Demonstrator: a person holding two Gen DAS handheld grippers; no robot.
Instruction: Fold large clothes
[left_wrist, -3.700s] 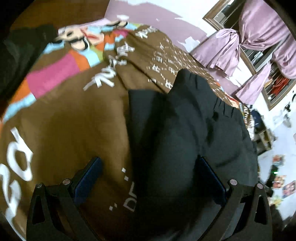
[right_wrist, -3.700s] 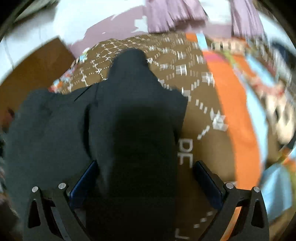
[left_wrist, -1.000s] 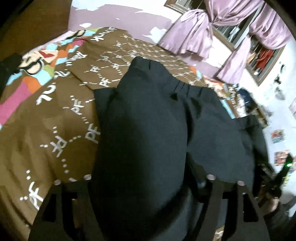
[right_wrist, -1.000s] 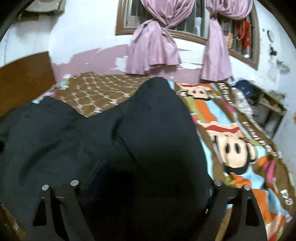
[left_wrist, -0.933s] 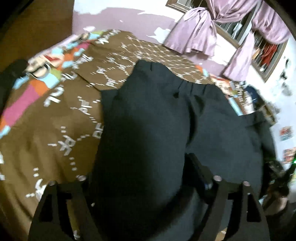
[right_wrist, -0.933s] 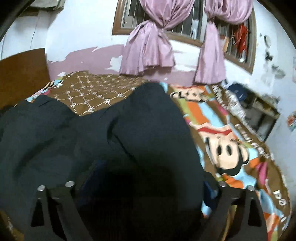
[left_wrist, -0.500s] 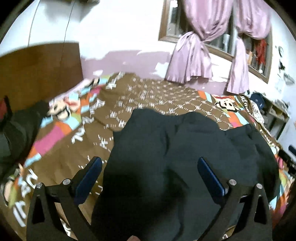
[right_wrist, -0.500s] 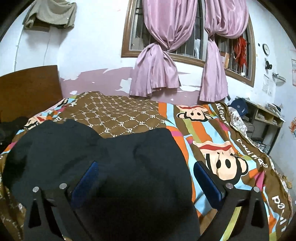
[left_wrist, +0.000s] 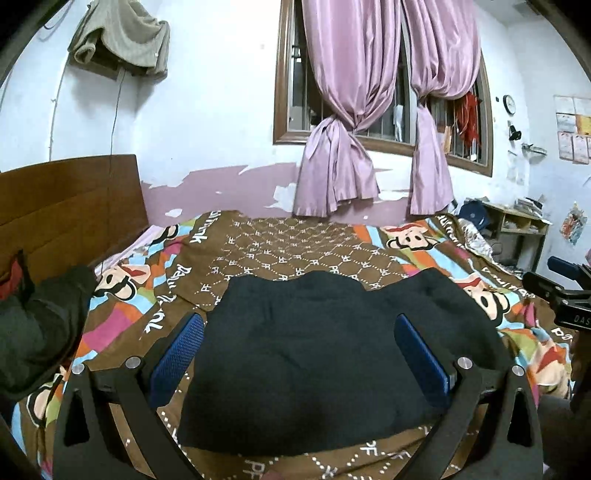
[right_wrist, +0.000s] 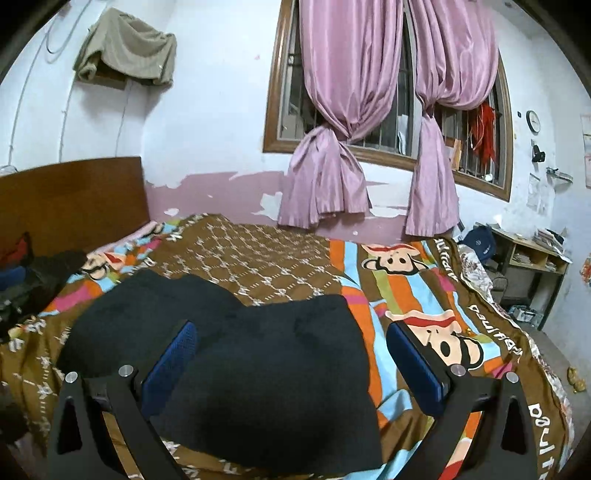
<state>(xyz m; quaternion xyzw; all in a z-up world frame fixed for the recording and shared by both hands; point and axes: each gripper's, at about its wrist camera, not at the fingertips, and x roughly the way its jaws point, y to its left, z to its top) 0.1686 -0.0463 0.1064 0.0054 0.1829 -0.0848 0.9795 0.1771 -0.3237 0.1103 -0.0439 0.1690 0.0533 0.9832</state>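
Both tongs, left gripper (left_wrist: 299, 350) and right gripper (right_wrist: 291, 354), are hanging released above the black garment (left_wrist: 325, 354), which is lying folded on the bedspread (left_wrist: 295, 247); I'm judging only tidying remains.

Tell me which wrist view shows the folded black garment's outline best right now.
The left wrist view: the black garment lies centred with all its edges visible on the bedspread. The right wrist view shows it off to the left, its left edge partly hidden behind the gripper.
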